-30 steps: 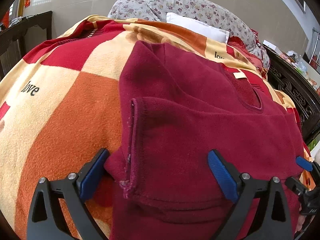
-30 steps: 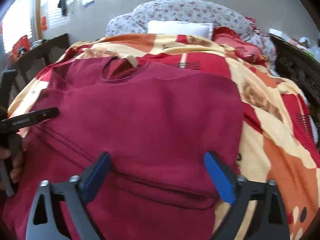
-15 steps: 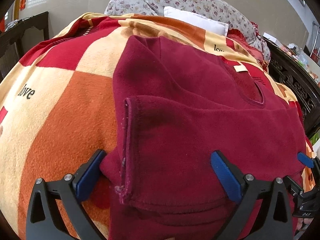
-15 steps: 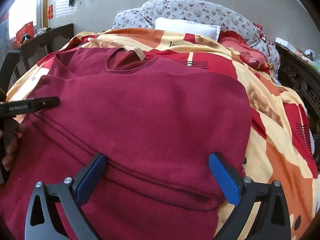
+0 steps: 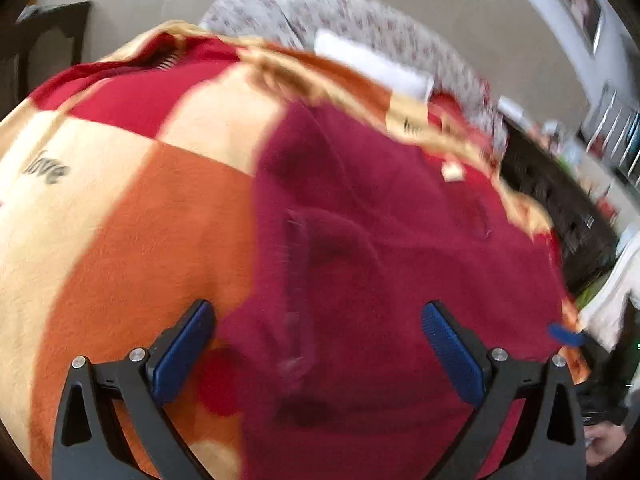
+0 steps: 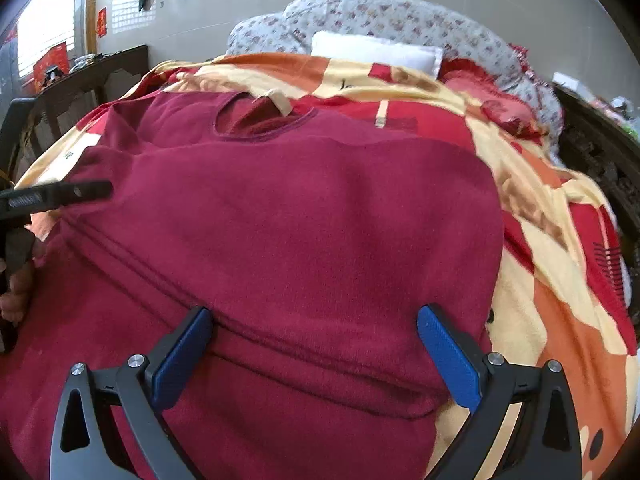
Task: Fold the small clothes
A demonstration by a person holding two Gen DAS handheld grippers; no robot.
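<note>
one fold seems done: the sweater (image 6: 304, 240) is lying on the blanket (image 5: 132, 216), sleeve tucked across at my 9 o'clock. i'm holding left tongs (image 5: 316, 344) and right tongs (image 6: 314, 340) released above it; folding upward remains.

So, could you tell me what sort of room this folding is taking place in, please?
Most likely a bedroom in a home. The maroon top lies spread on a bed covered by a red, orange and cream blanket, with a white pillow and a floral quilt piled at the far end.
</note>
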